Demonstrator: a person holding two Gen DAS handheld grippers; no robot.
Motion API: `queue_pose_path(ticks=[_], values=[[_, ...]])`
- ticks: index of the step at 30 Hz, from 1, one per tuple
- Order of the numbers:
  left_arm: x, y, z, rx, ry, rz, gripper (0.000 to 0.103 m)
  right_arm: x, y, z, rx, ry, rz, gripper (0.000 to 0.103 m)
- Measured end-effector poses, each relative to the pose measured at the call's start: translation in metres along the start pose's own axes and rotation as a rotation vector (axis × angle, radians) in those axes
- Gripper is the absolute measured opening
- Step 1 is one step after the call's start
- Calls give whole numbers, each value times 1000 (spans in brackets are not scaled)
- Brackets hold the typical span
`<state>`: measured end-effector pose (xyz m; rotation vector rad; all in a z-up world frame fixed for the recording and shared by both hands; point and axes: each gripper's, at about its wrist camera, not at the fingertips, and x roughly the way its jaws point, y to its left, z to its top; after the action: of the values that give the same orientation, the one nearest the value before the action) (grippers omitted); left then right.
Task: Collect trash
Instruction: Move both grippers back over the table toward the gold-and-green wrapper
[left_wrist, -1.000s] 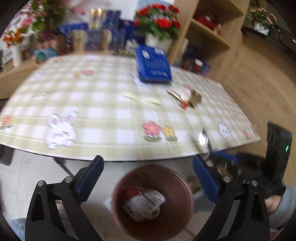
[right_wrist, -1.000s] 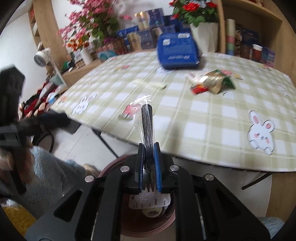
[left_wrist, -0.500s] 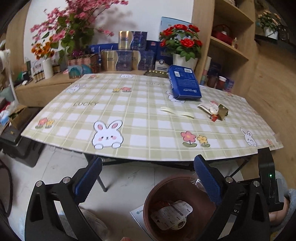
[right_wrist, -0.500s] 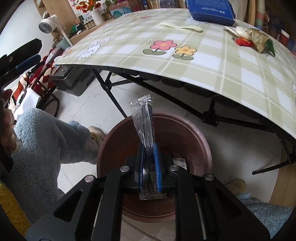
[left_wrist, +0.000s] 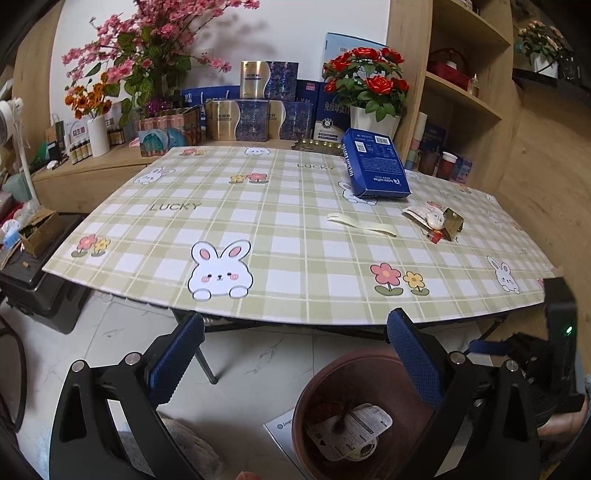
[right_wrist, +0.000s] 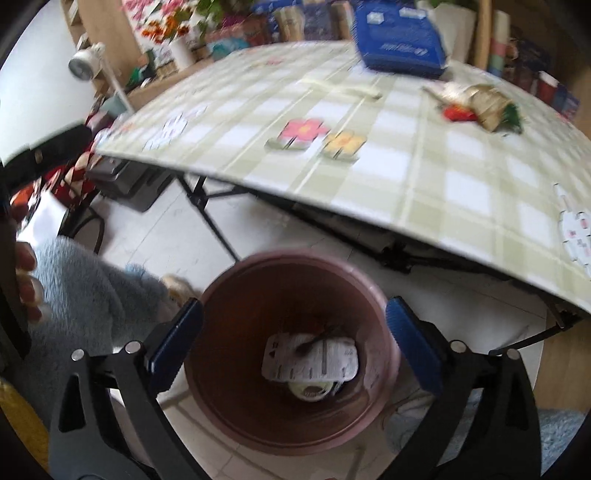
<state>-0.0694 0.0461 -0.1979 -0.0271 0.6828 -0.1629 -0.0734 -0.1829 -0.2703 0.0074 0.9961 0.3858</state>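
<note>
Above the brown bin (right_wrist: 291, 354), right hand-held gripper (right_wrist: 293, 347) spread wide and empty, left hand-held gripper (left_wrist: 295, 354) likewise apart beside it, wrappers (left_wrist: 436, 221) beyond on the table (left_wrist: 258, 221).

My left view is sharp and evenly lit by soft daylight; the tabletop (left_wrist: 295, 229) reads crisply, and faint flower shadows fall on the wall (left_wrist: 295, 29) behind it. My right view is smeared by motion blur, worst across the tabletop (right_wrist: 406, 155); the bin (right_wrist: 295, 354) below it is softened too. Both views bow strongly at their dark, vignetted edges.
</note>
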Motion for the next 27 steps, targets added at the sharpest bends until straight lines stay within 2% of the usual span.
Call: queue_pose_path(ticks=[3, 6, 9, 11, 17, 23, 27], values=[[4, 0, 11, 11, -11, 1, 97, -7, -8, 12, 25, -38, 19, 97], [7, 0, 25, 18, -34, 7, 97, -22, -17, 28, 48, -96, -19, 97], [7, 0, 38, 1, -77, -22, 97, -39, -26, 42, 54, -164, -12, 97], [8, -1, 43, 3, -84, -37, 97, -44, -32, 50, 51, -180, -42, 97], [17, -1, 54, 18, -76, -47, 97, -45, -49, 67, 87, -194, -64, 97], [28, 2, 64, 8, -66, -50, 97, -38, -57, 74, 97, -154, -33, 97], [37, -2, 70, 18, -40, -60, 97, -39, -62, 76, 98, -144, -55, 97]])
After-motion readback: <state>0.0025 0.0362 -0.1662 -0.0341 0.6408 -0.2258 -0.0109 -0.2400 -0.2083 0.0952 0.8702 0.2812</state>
